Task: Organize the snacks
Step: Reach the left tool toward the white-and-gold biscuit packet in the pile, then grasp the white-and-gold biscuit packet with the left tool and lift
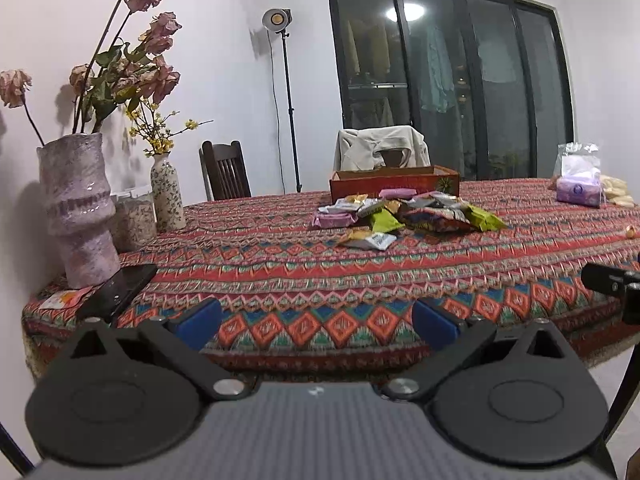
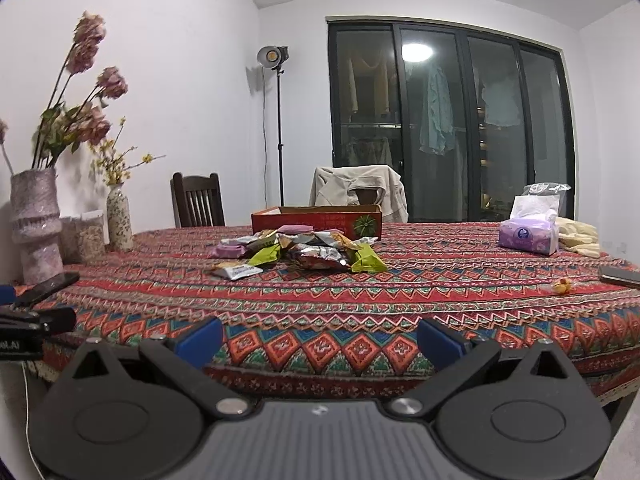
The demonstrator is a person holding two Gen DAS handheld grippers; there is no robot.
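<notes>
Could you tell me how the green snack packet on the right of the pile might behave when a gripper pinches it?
The green packet looks like thin crinkled film, so probably light and crushable. Its glossy wrap may slip. It leans on the pile, so neighbours might shift.
</notes>
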